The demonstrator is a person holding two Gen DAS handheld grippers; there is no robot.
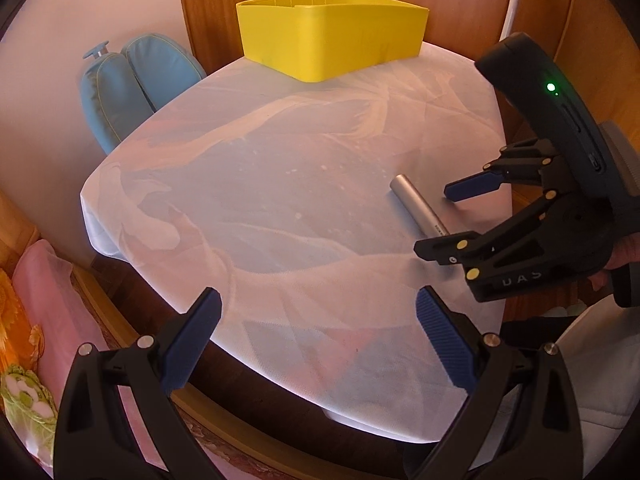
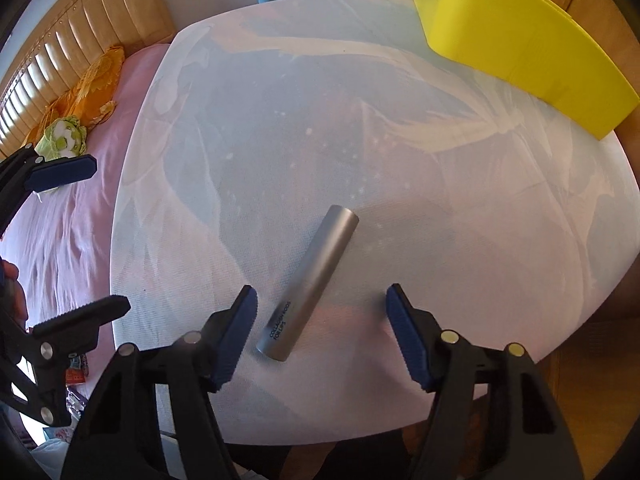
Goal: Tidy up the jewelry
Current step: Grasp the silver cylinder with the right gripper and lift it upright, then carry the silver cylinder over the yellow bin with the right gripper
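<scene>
lying on the table (image 2: pixel 520 240), the silver tube (image 2: pixel 310 284) sits just ahead of the right gripper (image 2: pixel 320 312), between its spread fingers but touched by neither. the left gripper (image 1: pixel 318 320) hangs over the table's near edge, also spread wide and holding nothing. a yellow bin (image 1: pixel 332 40) stands at the far edge, well apart from the tube.

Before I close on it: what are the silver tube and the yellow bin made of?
Silver cylindrical tube: looks like brushed or anodised metal, judging by its satin sheen with a soft lengthwise highlight and printed dark lettering; metallised plastic is possible. Yellow open-topped bin: looks like moulded plastic, opaque, uniform colour, thin walls, smooth semi-matte faces.
</scene>
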